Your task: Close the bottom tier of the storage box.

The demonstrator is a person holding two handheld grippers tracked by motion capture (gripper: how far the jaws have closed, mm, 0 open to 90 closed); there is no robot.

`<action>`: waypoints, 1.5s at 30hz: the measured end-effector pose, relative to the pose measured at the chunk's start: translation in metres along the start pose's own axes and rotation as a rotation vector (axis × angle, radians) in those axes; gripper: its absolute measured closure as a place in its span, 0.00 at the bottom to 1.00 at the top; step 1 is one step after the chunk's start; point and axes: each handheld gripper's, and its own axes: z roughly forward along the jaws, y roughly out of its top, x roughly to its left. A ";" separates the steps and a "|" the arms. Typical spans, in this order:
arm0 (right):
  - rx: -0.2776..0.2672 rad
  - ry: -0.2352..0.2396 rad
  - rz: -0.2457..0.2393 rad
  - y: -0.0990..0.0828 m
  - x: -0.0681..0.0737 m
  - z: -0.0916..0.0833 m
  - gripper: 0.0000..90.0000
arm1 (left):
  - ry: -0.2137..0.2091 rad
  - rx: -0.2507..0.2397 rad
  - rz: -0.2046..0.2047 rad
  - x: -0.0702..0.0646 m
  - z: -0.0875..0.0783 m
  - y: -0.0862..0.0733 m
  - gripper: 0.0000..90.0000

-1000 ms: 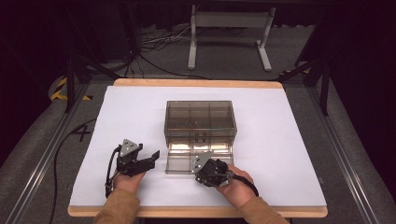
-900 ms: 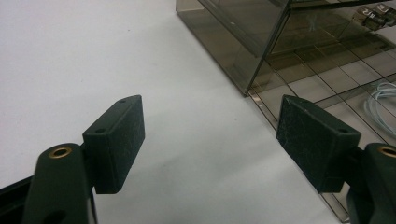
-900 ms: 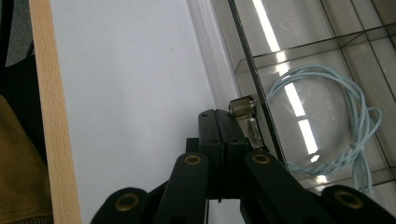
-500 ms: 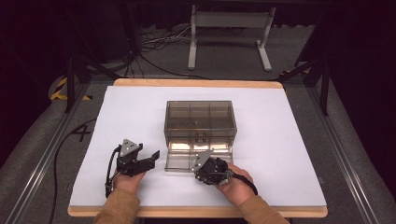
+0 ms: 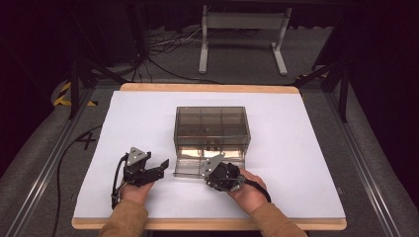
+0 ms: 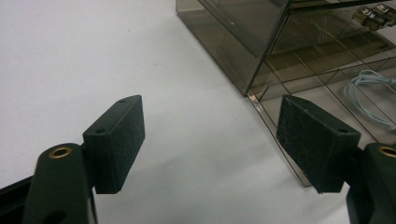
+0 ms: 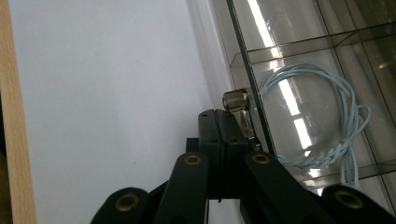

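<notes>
The left claw hovers released over bare white worktop, just off the pulled-out drawer's left corner. The smoky organizer box sits mid-worktop. The right claw is clenched beside the drawer knob.

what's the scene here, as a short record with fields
surface: table under a white sheet
main object: smoky clear drawer box, bottom drawer pulled out
drawer contents: coiled pale blue cable
left gripper: open, beside the drawer's corner, holding nothing
right gripper: shut, at the drawer's metal knob; grip on it unclear
</notes>
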 end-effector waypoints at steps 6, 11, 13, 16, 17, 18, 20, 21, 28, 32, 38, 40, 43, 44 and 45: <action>0.007 0.016 -0.006 0.001 -0.002 0.000 1.00 | 0.000 -0.001 0.001 0.000 0.000 0.000 0.27; 0.007 0.011 -0.011 0.001 -0.003 0.000 1.00 | 0.001 -0.001 0.001 0.000 0.000 0.000 0.27; 0.008 -0.003 -0.015 0.002 -0.003 0.000 1.00 | 0.001 0.000 0.002 0.000 0.000 0.000 0.27; 0.016 -0.013 0.002 0.002 -0.005 -0.002 1.00 | 0.001 -0.001 0.001 0.000 0.000 0.000 0.27; 0.012 -0.017 0.003 0.002 -0.006 -0.002 1.00 | 0.001 -0.001 0.001 0.000 0.000 0.000 0.27; 0.012 -0.012 0.002 0.002 -0.007 -0.002 1.00 | 0.000 -0.001 0.000 0.000 0.000 0.000 0.27; 0.021 -0.015 0.003 0.003 -0.006 -0.002 1.00 | 0.000 -0.001 0.000 0.000 0.000 0.000 0.27; 0.024 -0.018 0.001 0.004 -0.006 -0.002 1.00 | 0.000 -0.001 0.000 0.000 0.000 0.000 0.27; 0.026 -0.042 0.009 0.003 -0.010 -0.002 1.00 | 0.000 -0.001 0.000 0.000 0.000 0.000 0.27; 0.025 -0.058 0.023 0.001 -0.016 -0.002 1.00 | 0.000 -0.001 -0.001 0.000 0.000 0.000 0.27; 0.019 -0.067 0.034 0.001 -0.022 -0.003 1.00 | 0.000 -0.001 0.000 0.000 0.000 0.000 0.27; 0.017 -0.069 0.039 0.001 -0.023 -0.002 1.00 | 0.000 -0.001 0.000 0.000 0.000 0.000 0.27; 0.018 -0.074 0.044 0.002 -0.026 -0.002 1.00 | -0.001 -0.001 -0.001 0.000 0.000 0.000 0.27; 0.017 -0.075 0.044 0.003 -0.026 -0.002 1.00 | -0.001 -0.001 -0.001 0.000 0.000 0.000 0.27; 0.017 -0.078 0.043 0.003 -0.028 -0.001 1.00 | -0.001 -0.001 0.000 0.000 0.000 0.000 0.27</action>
